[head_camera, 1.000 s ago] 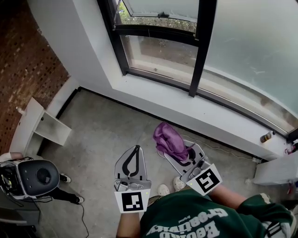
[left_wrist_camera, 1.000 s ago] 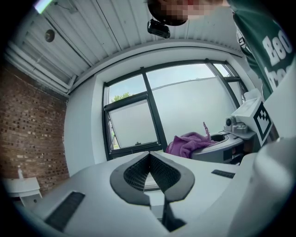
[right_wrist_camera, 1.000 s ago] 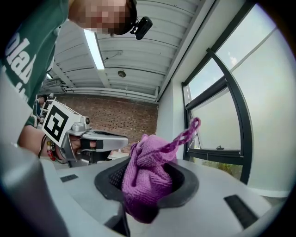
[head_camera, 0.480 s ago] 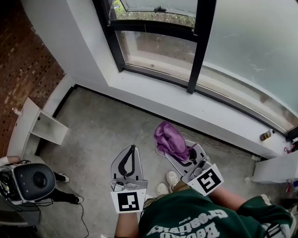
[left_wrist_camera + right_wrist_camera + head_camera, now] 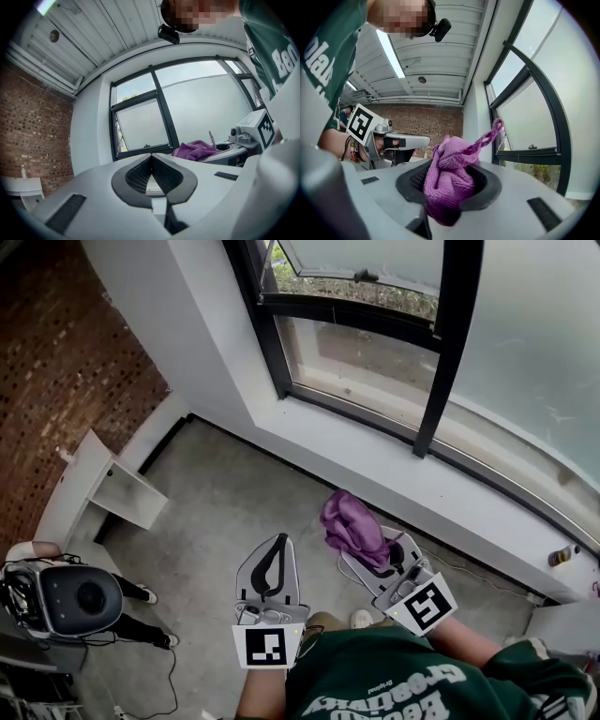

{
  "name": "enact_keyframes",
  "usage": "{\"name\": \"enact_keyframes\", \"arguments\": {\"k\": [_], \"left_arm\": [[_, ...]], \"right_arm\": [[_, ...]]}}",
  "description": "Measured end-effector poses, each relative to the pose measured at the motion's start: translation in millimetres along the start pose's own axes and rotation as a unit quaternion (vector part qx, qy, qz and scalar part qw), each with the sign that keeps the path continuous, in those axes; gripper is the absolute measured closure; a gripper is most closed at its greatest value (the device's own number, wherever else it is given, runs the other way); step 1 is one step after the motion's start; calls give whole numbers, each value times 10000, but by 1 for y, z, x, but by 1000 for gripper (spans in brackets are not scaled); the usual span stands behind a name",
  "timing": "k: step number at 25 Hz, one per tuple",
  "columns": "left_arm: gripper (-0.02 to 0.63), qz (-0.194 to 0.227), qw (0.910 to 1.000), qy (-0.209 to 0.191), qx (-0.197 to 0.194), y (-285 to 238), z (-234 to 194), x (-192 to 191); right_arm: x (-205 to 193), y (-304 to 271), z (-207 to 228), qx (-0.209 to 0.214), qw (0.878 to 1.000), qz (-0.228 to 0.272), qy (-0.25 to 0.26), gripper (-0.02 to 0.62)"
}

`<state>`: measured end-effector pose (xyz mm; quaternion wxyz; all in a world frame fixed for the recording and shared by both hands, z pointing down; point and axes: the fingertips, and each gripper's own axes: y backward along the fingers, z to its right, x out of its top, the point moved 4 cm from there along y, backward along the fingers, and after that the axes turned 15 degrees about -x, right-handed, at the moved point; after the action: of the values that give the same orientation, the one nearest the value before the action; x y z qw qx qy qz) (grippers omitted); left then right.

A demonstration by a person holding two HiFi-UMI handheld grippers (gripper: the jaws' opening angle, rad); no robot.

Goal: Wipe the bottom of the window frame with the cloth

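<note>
A purple cloth (image 5: 352, 524) is bunched in my right gripper (image 5: 373, 557), which is shut on it above the concrete floor. In the right gripper view the cloth (image 5: 449, 180) fills the space between the jaws, and a loop of it sticks up. My left gripper (image 5: 278, 542) is beside it on the left, shut with nothing held; its black pads (image 5: 161, 174) meet at the tip. The dark bottom rail of the window frame (image 5: 375, 421) runs diagonally ahead of both grippers, above a white sill (image 5: 375, 465). Neither gripper touches it.
A white shelf unit (image 5: 105, 488) stands by the brick wall (image 5: 56, 381) at left. A grey rounded device (image 5: 75, 601) with cables sits at lower left. A small can (image 5: 560, 557) rests on the sill at far right. A shoe (image 5: 361, 619) shows below the grippers.
The head view has shifted, so the window and the wall corner now sit further right in the picture. Both grippers keep their pose, and the cloth stays held in the right one.
</note>
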<state>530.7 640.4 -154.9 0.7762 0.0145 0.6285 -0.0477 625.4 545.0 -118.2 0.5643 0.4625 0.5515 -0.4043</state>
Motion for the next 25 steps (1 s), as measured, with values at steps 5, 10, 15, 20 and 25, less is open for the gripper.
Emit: {"name": "enact_keyframes", "arguments": {"k": [5, 10, 15, 20, 25], "left_arm": [[603, 48, 9999, 16, 96, -22, -25, -8], [603, 97, 9997, -208, 26, -51, -70, -25], [603, 161, 9995, -269, -79, -109, -150, -61], [601, 244, 9984, -404, -298, -199, -294, -94], [603, 356, 9950, -467, -813, -303, -446, -91]], "right_arm": [[-2, -32, 11, 23, 9996, 157, 227, 449], [-18, -83, 16, 18, 9994, 253, 251, 449], [-40, -171, 27, -86, 9984, 420, 360, 449], [-60, -317, 50, -497, 9964, 427, 539, 449], [-59, -478, 76, -776, 9948, -6, 652, 449]]}}
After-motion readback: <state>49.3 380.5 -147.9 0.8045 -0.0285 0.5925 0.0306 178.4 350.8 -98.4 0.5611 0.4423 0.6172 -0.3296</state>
